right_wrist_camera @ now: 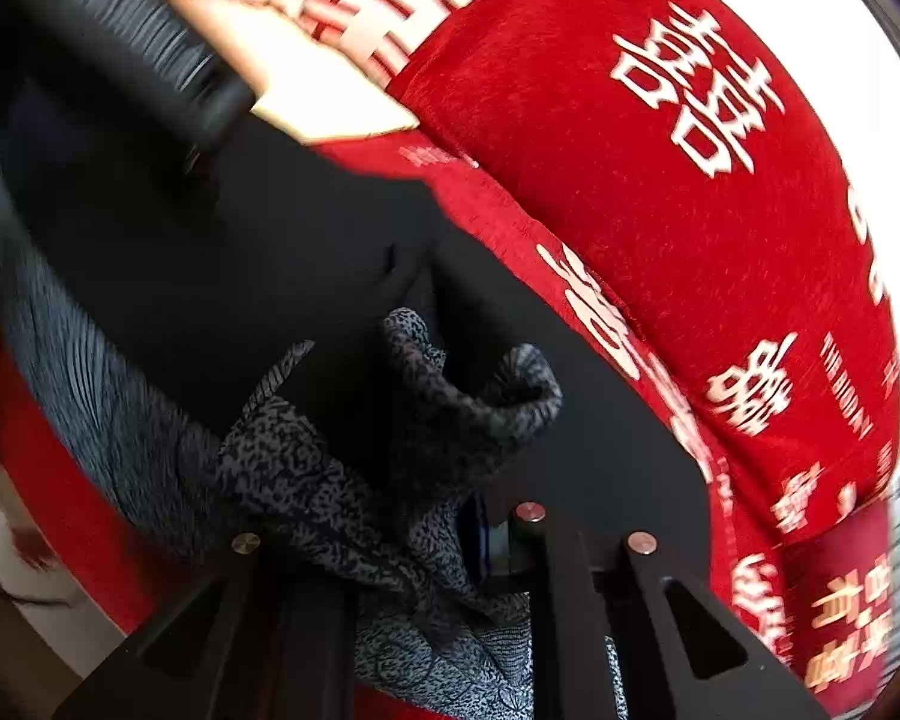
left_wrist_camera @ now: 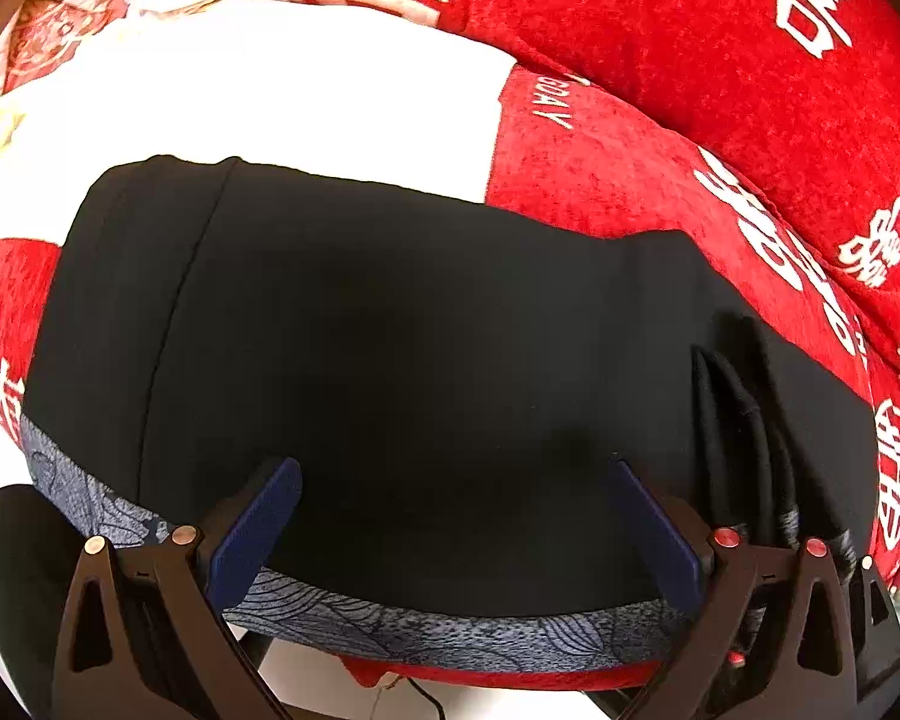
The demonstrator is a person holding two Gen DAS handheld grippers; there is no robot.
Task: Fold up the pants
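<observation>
Left tool [left_wrist_camera: 453, 516] gapes over black pants [left_wrist_camera: 390, 360]; right tool [right_wrist_camera: 426, 516] clenches their patterned waistband [right_wrist_camera: 342, 480] beside red bedding [right_wrist_camera: 660, 210].

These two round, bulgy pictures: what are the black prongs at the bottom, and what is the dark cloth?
Each picture comes from a wide-angle camera on a hand-held clamp tool, looking along its two fingers; a person carries one in each hand. The left gripper has blue pads spread wide apart, empty, above dark pants with a grey patterned band. They lie on a red and white blanket printed with characters. In the right wrist view, the right gripper is nearly closed, with a bunch of the grey patterned cloth between its fingers. That picture is blurred.
</observation>
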